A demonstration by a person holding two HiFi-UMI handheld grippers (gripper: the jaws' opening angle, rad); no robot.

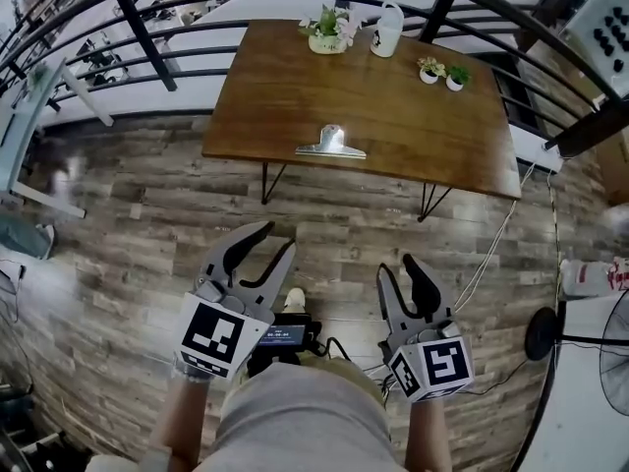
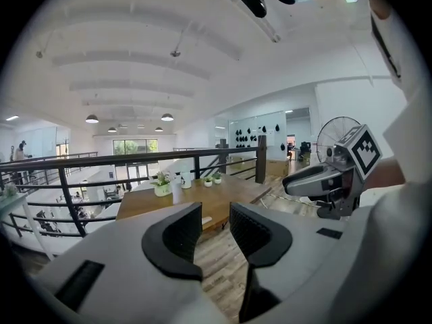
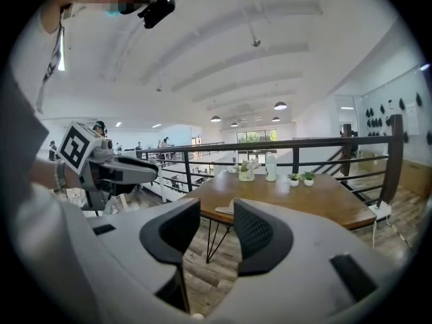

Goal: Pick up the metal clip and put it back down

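The metal clip [image 1: 331,143] is a silver bulldog clip that lies near the front edge of the brown wooden table [image 1: 413,126]. Both grippers hang well short of the table, above the plank floor and close to the person's body. My left gripper [image 1: 276,238] stands open with nothing between its jaws. My right gripper [image 1: 398,265] is open and empty too. In the right gripper view the clip [image 3: 226,208] shows just above the gap of the right gripper [image 3: 217,216]. In the left gripper view the left gripper [image 2: 216,216] points toward the table [image 2: 169,201].
At the table's far edge stand a flower pot [image 1: 329,29], a white jug [image 1: 386,29] and two small plant pots [image 1: 442,72]. A black railing [image 1: 147,42] runs behind the table. A floor fan [image 1: 580,337] stands at the right. A cable trails on the floor.
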